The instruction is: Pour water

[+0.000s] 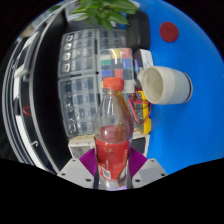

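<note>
A clear plastic bottle (112, 135) with an orange cap and red liquid in its lower half stands upright between my gripper's fingers. My gripper (112, 165) is shut on the bottle, both purple pads (89, 160) pressing its lower body. Beyond the bottle to the right, a white cup (166, 85) appears tilted on its side with its rim facing left. The bottle's base is hidden by the fingers.
A clear plastic drawer organiser (82, 70) stands beyond the bottle on the left, with colourful small items (118, 65) beside it. A green plant (103, 10) shows farther back. A blue surface (195, 70) with a red dot (169, 32) lies to the right.
</note>
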A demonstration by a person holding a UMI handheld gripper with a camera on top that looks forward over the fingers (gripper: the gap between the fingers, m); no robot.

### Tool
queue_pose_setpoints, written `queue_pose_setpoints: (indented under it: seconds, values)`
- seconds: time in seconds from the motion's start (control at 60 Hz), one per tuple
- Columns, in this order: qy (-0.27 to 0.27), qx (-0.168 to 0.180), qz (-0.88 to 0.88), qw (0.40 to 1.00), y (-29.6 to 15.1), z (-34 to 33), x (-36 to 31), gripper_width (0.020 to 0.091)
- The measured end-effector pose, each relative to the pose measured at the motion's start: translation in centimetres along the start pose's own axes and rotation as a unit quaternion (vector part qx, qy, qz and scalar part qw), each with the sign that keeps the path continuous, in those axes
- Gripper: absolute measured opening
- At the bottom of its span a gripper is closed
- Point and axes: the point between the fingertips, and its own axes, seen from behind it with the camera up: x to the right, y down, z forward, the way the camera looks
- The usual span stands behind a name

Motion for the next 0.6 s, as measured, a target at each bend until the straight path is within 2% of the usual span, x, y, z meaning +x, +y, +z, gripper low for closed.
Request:
queue_pose_setpoints:
  seconds: [0.183, 0.367, 0.45, 0.6]
  values:
    - [0.019, -0.017, 0.106, 0.994, -0.7, 0.8, 1.2, 0.0382]
    - [0.031, -0.030, 0.105, 0.993, -0.7, 0.9, 1.9, 0.0382]
    - [0.035, -0.031, 0.060, 0.997, -0.8, 0.8, 2.0, 0.0382]
    - [0.050, -0.040, -0.167, 0.984, -2.1, -0.3, 0.8, 0.0384]
